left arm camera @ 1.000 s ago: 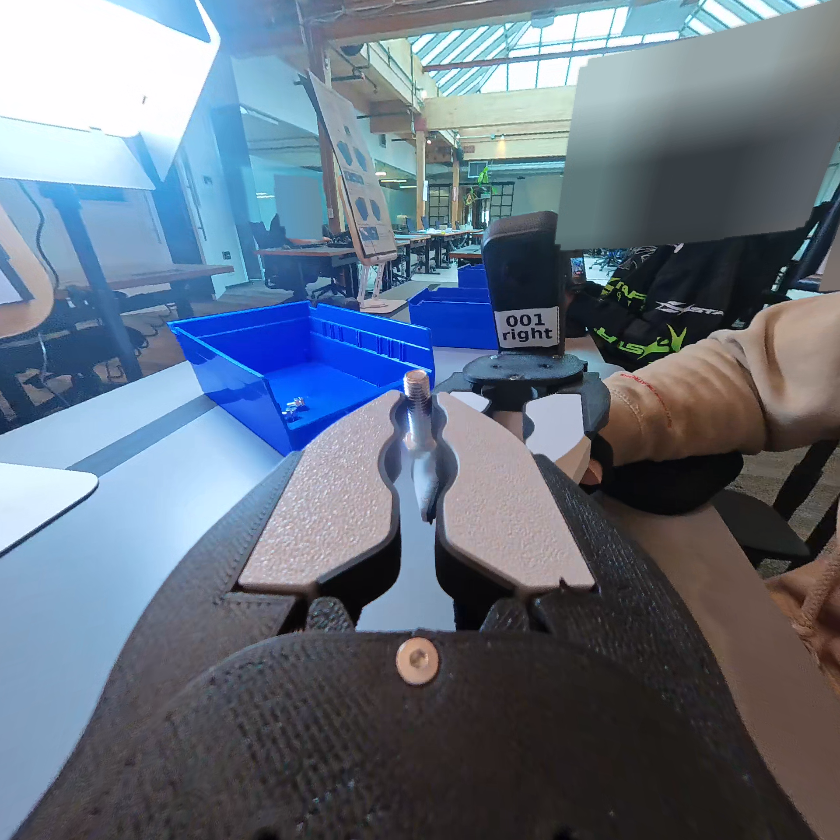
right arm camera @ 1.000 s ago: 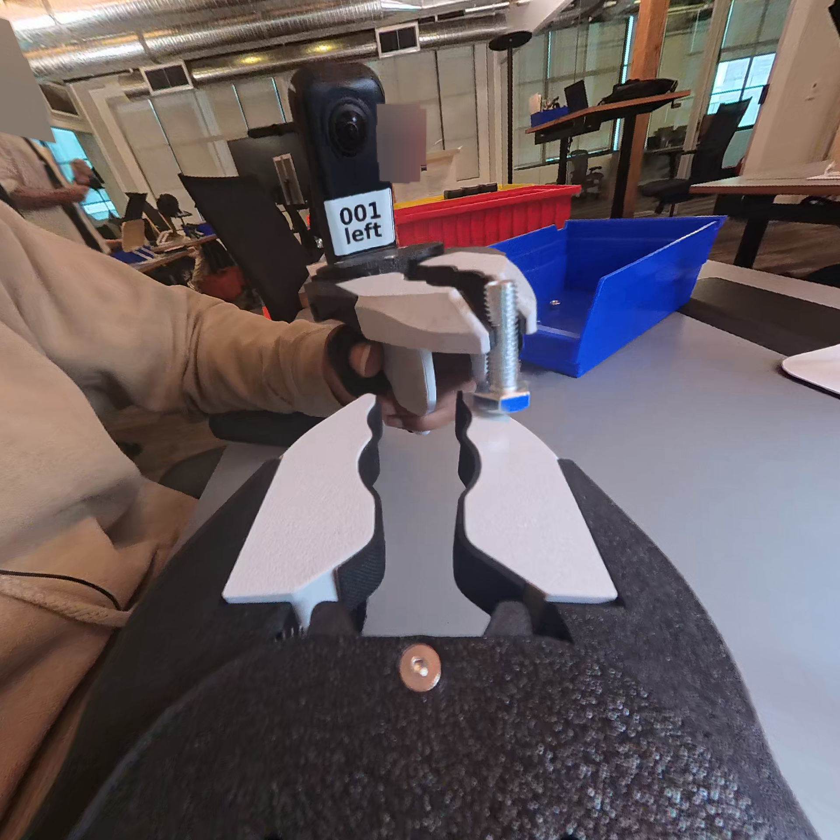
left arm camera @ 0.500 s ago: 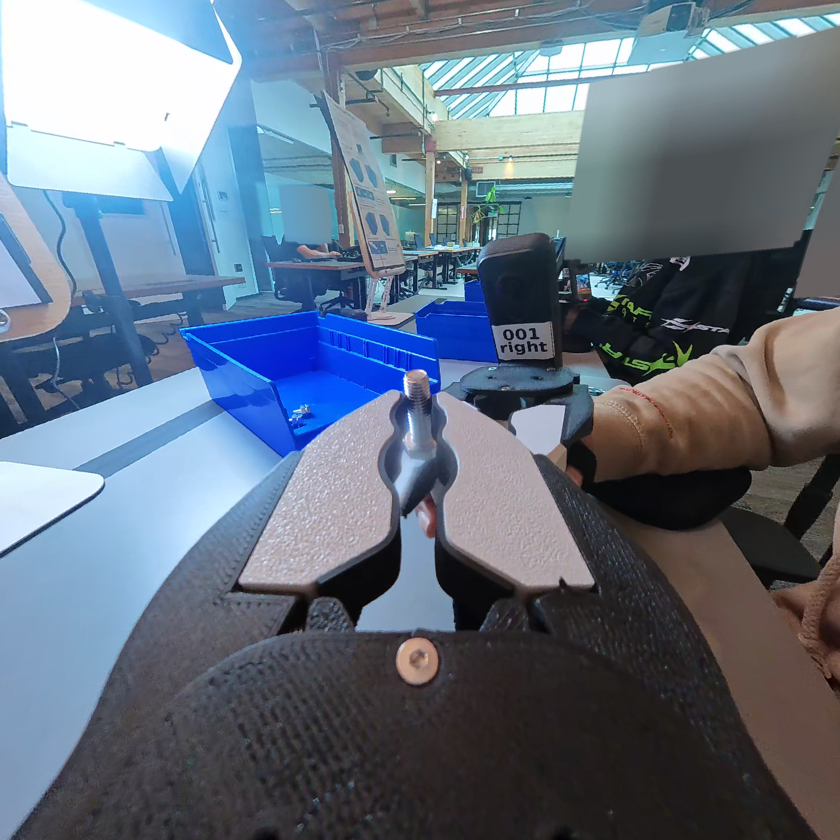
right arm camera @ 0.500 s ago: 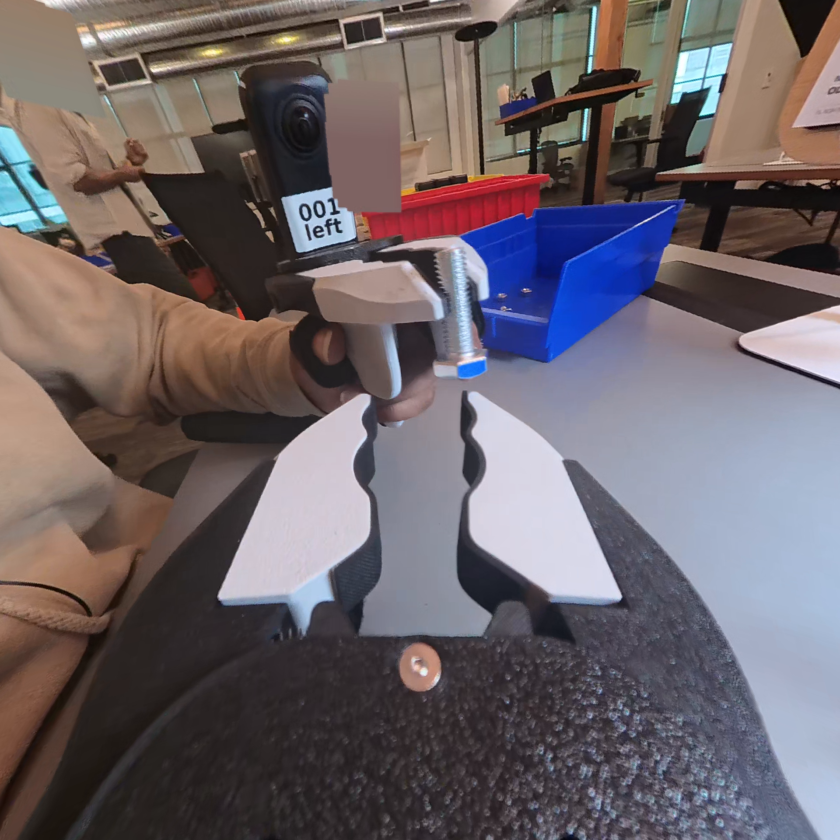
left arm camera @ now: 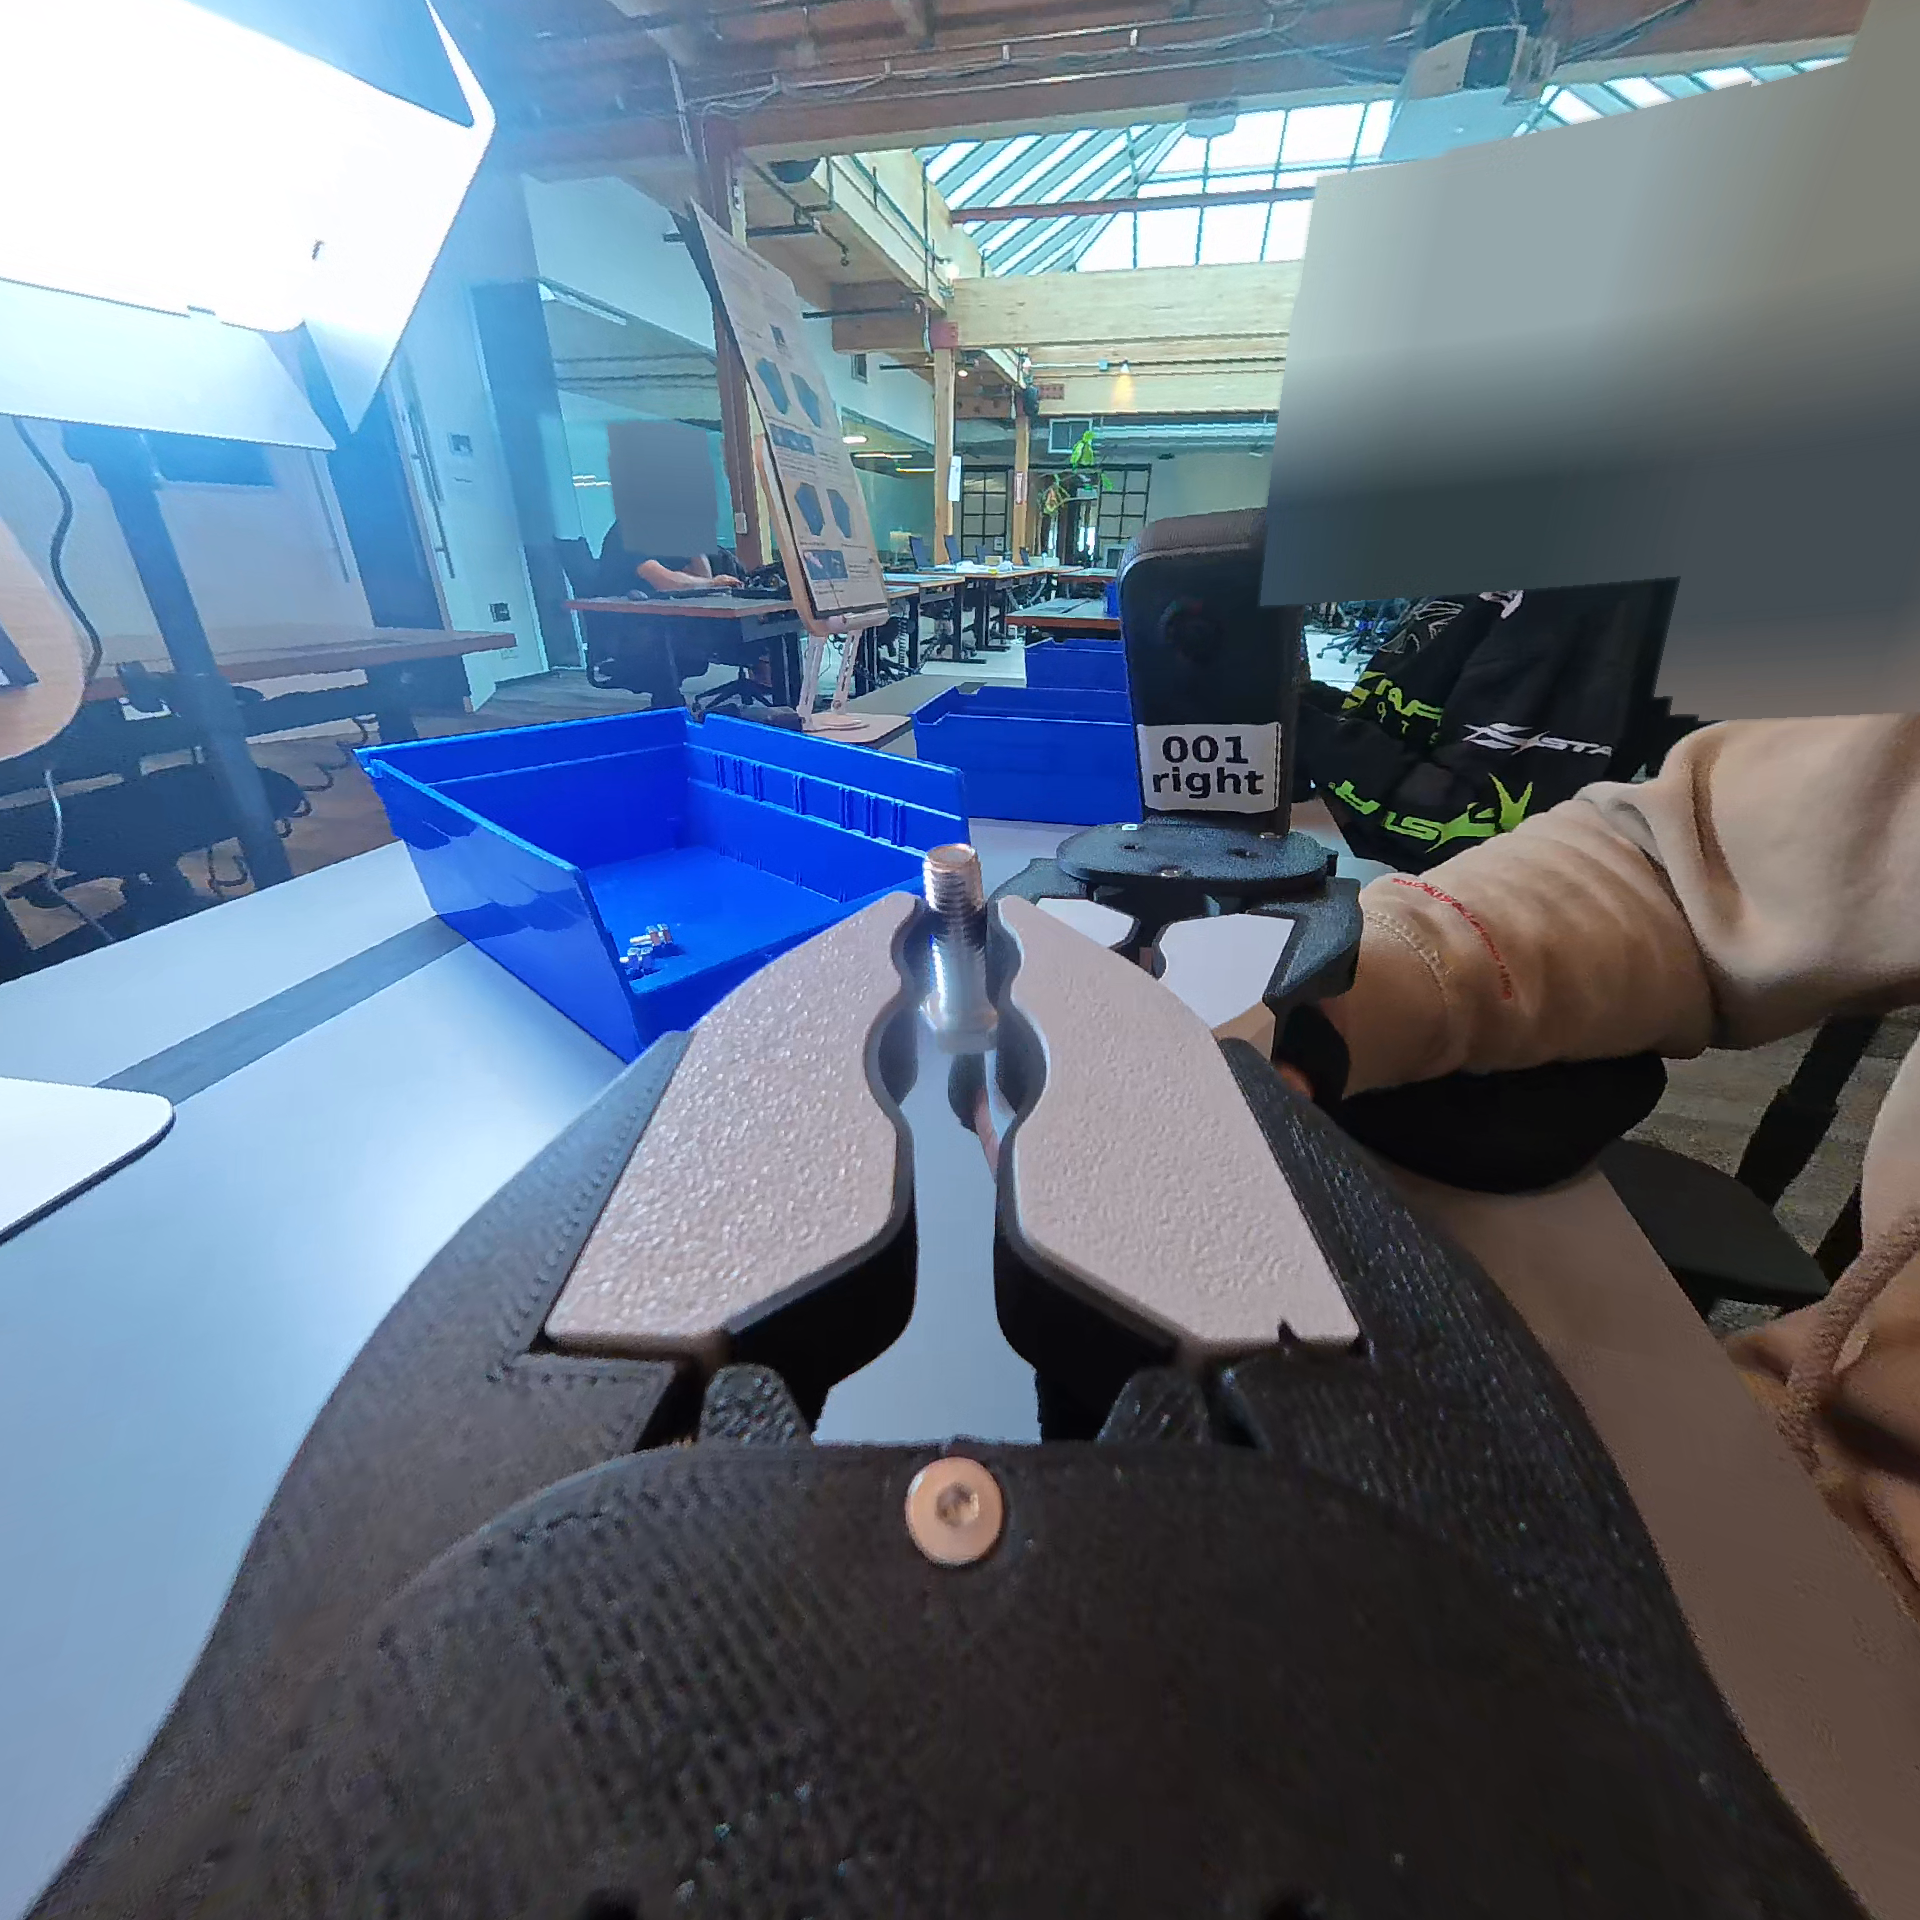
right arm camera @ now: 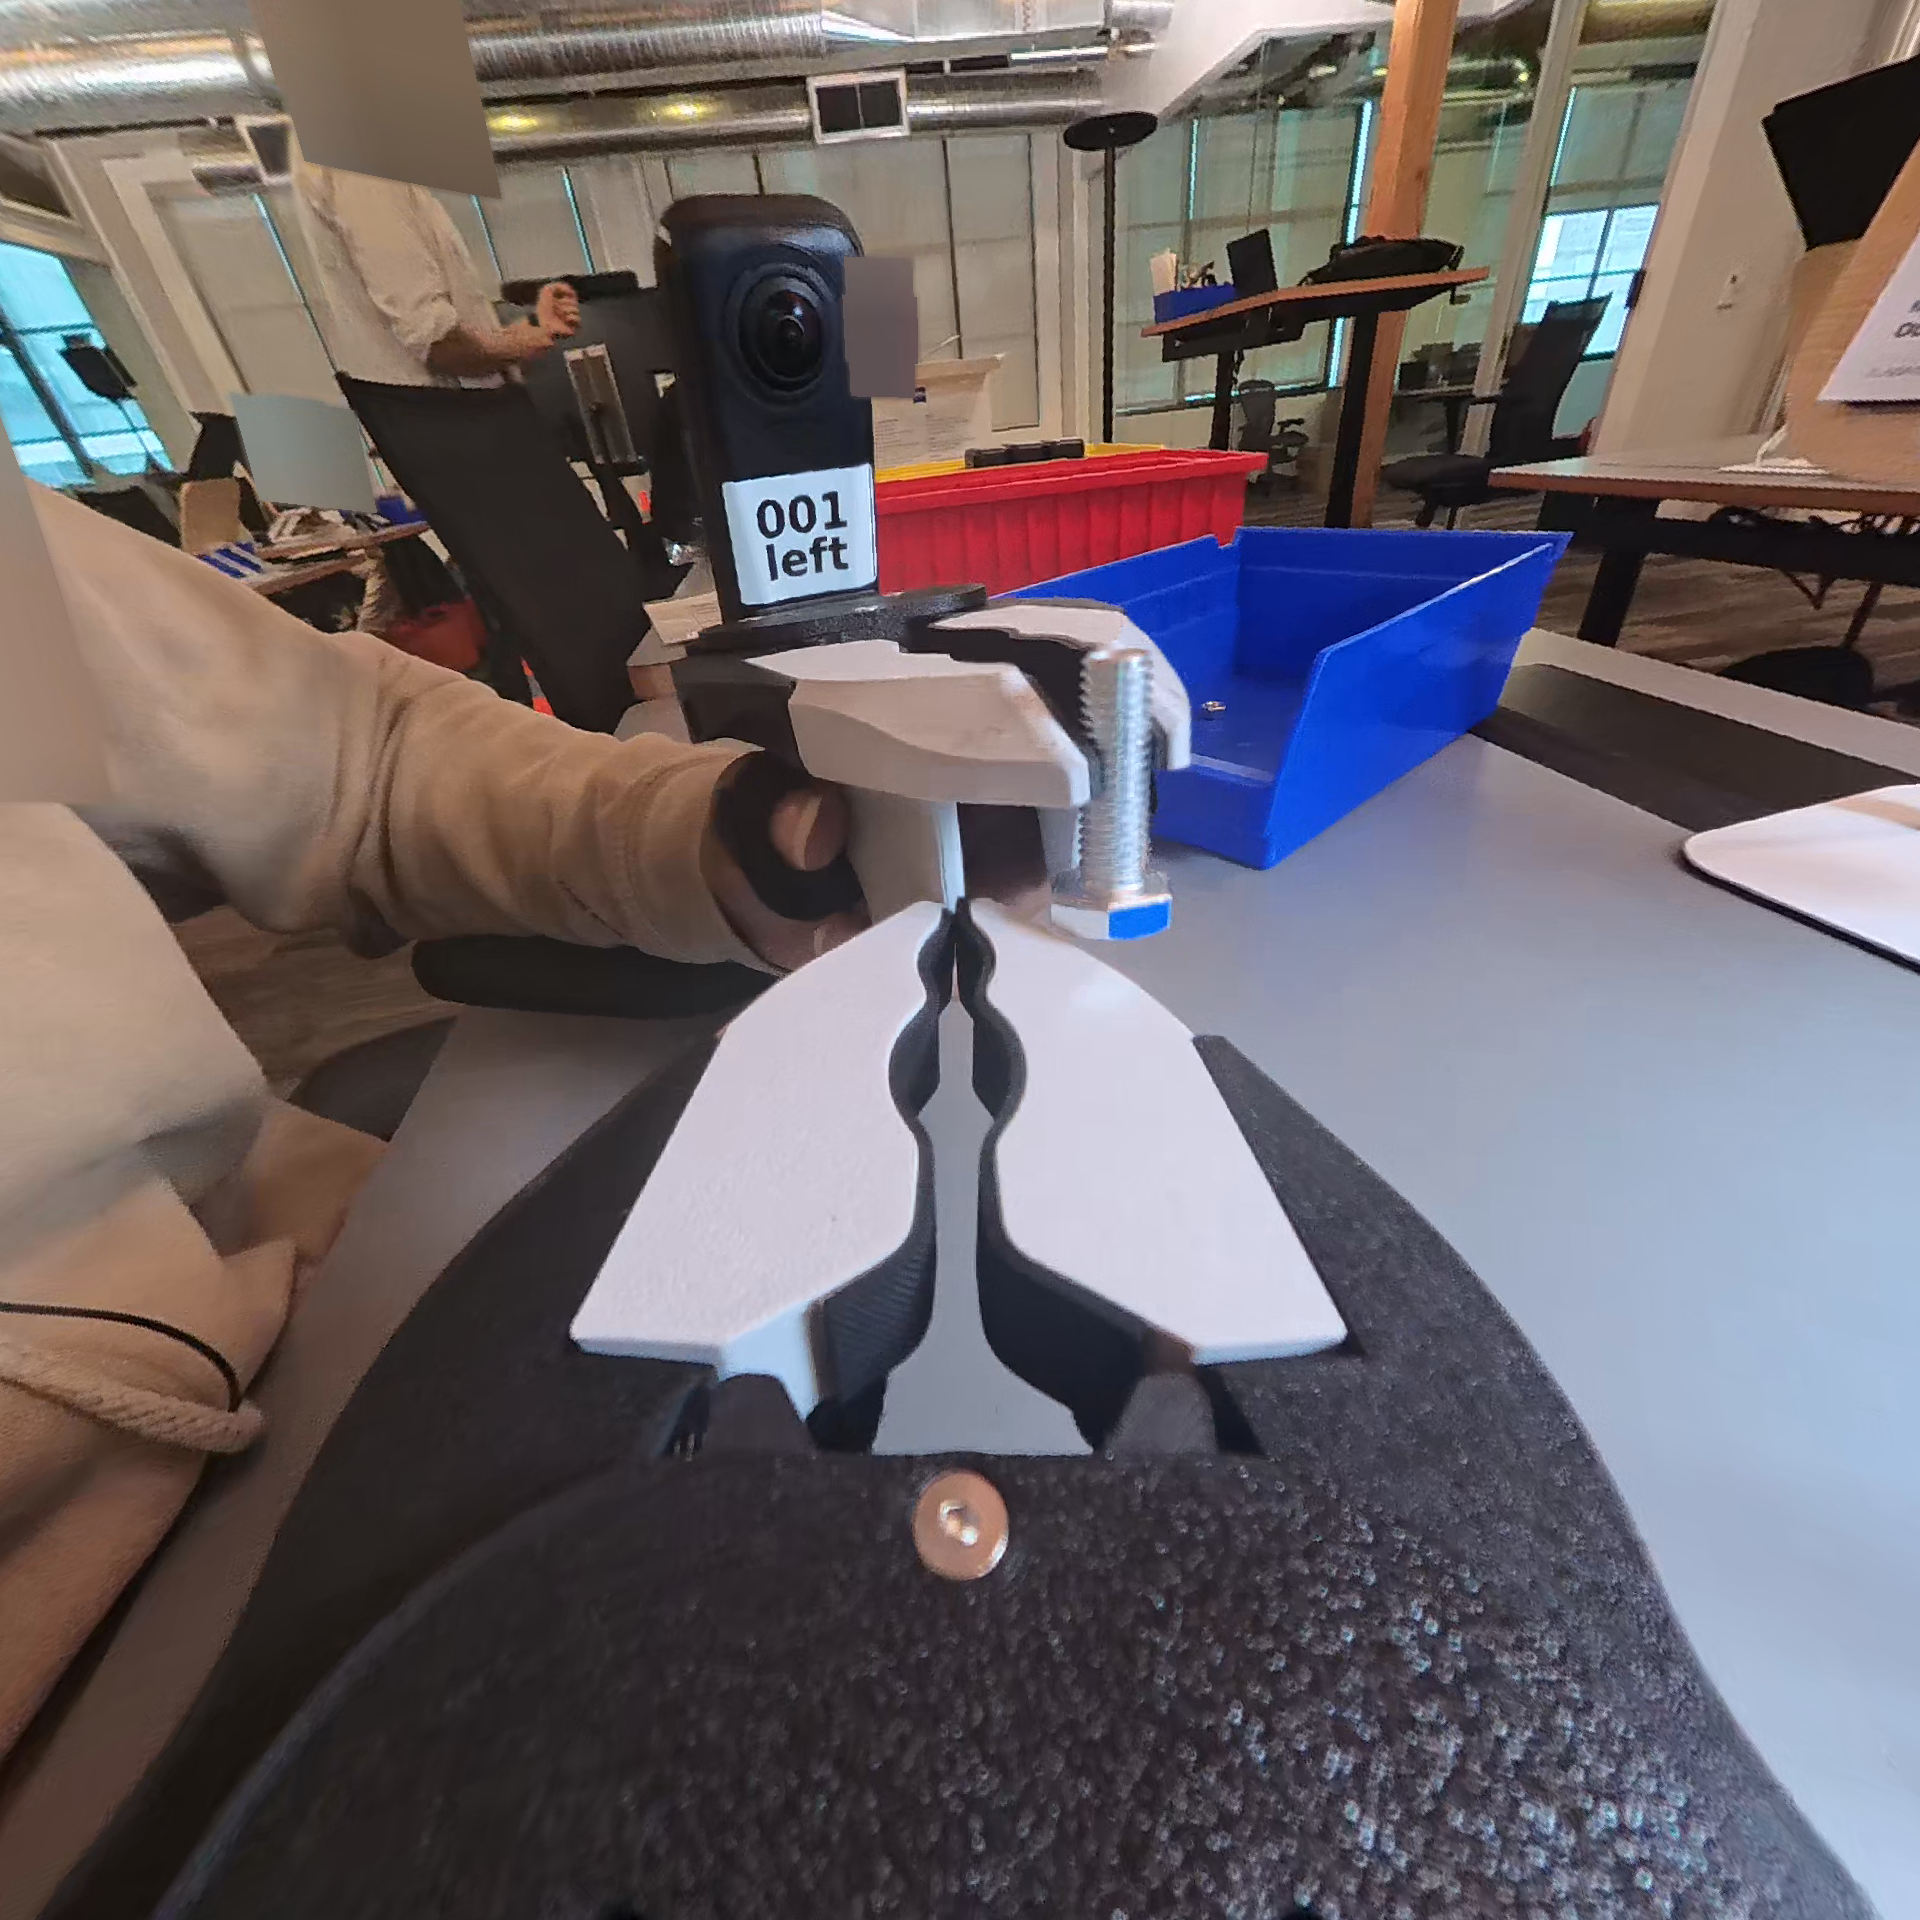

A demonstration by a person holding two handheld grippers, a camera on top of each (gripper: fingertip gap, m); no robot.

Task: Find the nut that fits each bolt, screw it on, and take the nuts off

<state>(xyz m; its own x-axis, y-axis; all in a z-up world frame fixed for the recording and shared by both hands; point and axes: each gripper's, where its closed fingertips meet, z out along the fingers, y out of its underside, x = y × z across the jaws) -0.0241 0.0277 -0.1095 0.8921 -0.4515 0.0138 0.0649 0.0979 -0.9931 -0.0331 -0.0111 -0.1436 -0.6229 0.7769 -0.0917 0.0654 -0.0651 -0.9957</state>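
Left gripper (left arm camera: 954,966) clamped on rigid, slick steel bolt (left arm camera: 956,951) mid-shank, threaded tip free for nut; right gripper (right arm camera: 958,935) closed, empty.

You've got a white printed sticker (left arm camera: 1208,764) on one camera pod, another sticker (right arm camera: 800,548) on the other, plus lettering across that black jacket (left arm camera: 1455,769).

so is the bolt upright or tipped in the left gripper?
Upright: the bolt stands vertical in the left gripper, hex head down, threaded end up.
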